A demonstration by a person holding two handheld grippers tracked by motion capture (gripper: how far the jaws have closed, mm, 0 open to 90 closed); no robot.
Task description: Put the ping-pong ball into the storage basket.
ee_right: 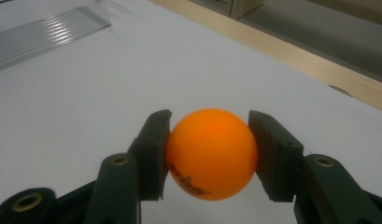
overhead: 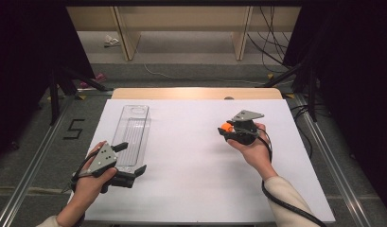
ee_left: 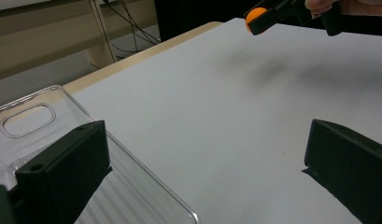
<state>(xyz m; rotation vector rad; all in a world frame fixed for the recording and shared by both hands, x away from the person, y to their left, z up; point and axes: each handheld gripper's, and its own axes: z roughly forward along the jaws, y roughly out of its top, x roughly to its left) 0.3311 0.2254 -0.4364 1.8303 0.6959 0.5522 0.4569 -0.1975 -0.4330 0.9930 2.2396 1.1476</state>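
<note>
- Right tool [ee_right: 209, 154] pinches round orange plastic ball [ee_right: 211, 153] above white counter [overhead: 196, 165].
- Left tool [ee_left: 202, 163] spread, beside clear ribbed plastic tray [overhead: 133, 130].

ball [ee_right: 212, 154]: between the right gripper [overhead: 227, 130] jaws, above the surface [overhead: 191, 165] | tray [overhead: 132, 135]: on the surface, partly between the left gripper [overhead: 132, 161] jaws, well left of the right jaws | left jaws: near edge of surface, over tray's near end
</note>
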